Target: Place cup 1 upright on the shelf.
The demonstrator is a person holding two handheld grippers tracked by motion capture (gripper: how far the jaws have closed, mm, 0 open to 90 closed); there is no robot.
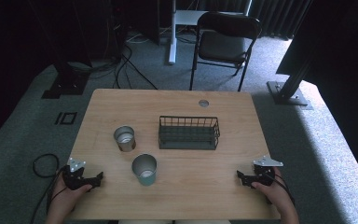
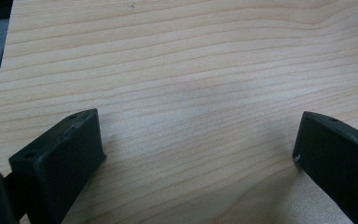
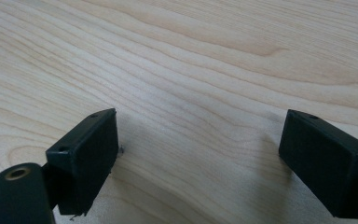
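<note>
I am resting both released tongs, left (image 1: 94,179) and right (image 1: 242,178), on the counter (image 1: 177,196), with the 2 cups (image 1: 144,170) and basket (image 1: 189,133) sitting untouched.

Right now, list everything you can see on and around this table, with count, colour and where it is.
Steel cup: one, silver, left of the basket.
Teal cup: one, teal with metal rim, near the front edge, closest to the left gripper.
Wire basket: one, dark, table centre.
Table: one, light wood.
Folding chair: one, black, behind the table.
Cables: several, black, on the carpet at the back left.
Left gripper: one, black, front left, jaws apart.
Right gripper: one, black, front right, jaws apart.
</note>
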